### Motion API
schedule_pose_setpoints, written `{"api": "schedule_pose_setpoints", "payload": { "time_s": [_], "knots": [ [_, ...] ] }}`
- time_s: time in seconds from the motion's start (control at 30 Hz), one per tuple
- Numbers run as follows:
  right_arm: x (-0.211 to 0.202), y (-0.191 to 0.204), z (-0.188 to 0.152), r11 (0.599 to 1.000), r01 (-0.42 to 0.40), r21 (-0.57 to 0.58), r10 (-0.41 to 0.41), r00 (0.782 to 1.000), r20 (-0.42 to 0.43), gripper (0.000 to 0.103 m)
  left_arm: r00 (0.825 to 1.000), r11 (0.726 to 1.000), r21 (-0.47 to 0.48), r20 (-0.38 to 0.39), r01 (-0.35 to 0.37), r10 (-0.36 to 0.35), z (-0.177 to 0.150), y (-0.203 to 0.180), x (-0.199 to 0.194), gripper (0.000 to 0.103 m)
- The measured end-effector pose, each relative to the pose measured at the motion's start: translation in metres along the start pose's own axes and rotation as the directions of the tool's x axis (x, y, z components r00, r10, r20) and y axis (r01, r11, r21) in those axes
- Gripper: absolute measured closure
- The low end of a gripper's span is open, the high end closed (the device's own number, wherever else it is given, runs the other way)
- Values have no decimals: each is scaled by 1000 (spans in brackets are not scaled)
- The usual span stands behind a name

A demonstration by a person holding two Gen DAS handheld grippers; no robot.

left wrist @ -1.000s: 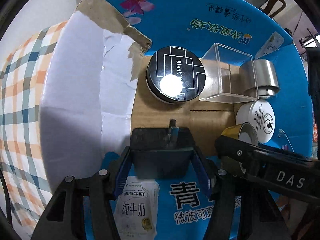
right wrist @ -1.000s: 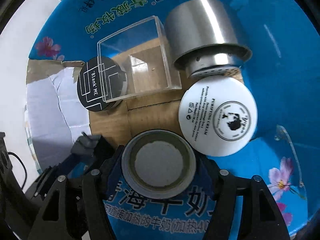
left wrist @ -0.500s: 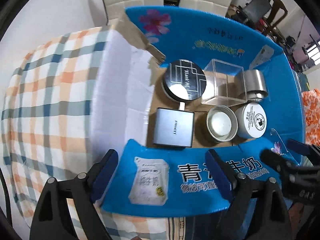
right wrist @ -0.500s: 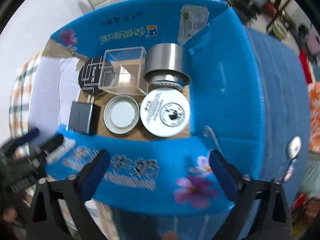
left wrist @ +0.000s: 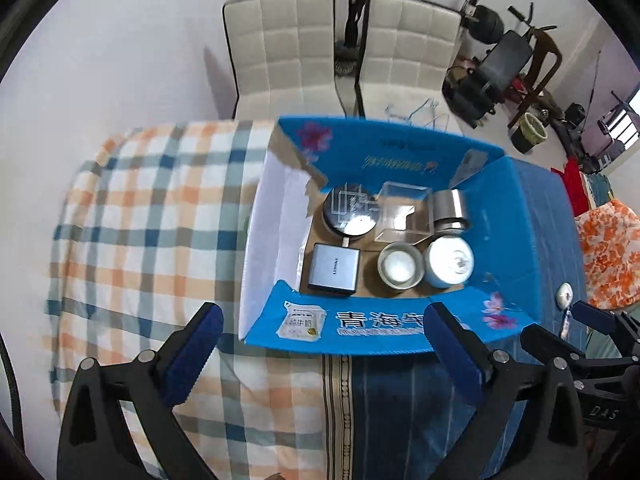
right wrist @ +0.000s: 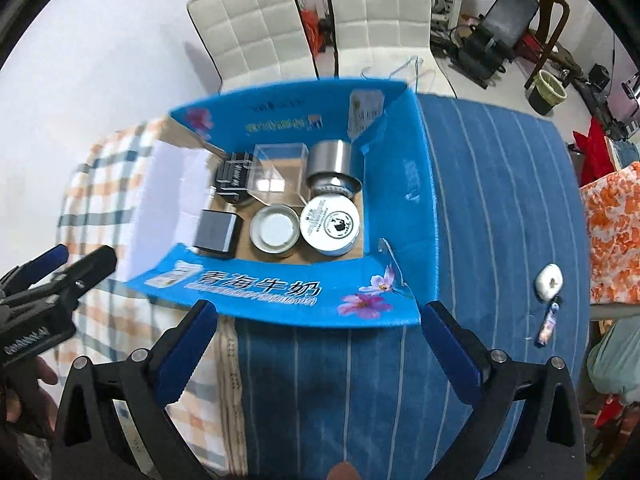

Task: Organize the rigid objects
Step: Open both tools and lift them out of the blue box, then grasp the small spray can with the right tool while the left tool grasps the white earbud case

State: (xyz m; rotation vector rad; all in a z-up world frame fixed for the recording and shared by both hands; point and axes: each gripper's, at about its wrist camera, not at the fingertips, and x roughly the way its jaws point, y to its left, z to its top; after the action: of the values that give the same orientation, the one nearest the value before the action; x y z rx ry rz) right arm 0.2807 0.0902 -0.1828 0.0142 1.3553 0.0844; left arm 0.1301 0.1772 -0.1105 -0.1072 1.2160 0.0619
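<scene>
So both grippers hang above the blue cardboard box [left wrist: 516, 248], fingers spread wide and holding nothing: the left gripper [left wrist: 320, 344] over the checked cloth [left wrist: 152, 220], the right gripper [right wrist: 320, 340] over the striped blue cloth [right wrist: 500, 184]. Inside the box lie a grey charger block [left wrist: 334, 269], an open tin [left wrist: 400, 269] and a white cream jar [left wrist: 450, 262] in front, with a black round compact [left wrist: 349, 211], a clear plastic box [left wrist: 404, 214] and a steel cylinder [left wrist: 450, 208] behind
</scene>
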Motion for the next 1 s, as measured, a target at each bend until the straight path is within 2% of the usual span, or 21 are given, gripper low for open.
{"api": "schedule_pose_setpoints", "payload": {
  "time_s": [0.37,0.53,0.83,1.0],
  "knots": [
    [-113,9,-22,997,33,-63,-23,990,142,0,996,1000,8,94,4,-5,-15,-19,-78,0],
    [-140,7,-28,997,23,-78,-10,985,170,0,993,1000,16,115,2,-4,-25,-28,-98,0],
    [-152,-18,-35,999,-17,-38,23,983,181,0,991,999,40,133,-5,0,-30,-54,-106,0],
    [-132,-89,-41,990,-41,137,23,991,134,0,993,996,88,111,21,-31,-24,-94,-83,0]
  ]
}}
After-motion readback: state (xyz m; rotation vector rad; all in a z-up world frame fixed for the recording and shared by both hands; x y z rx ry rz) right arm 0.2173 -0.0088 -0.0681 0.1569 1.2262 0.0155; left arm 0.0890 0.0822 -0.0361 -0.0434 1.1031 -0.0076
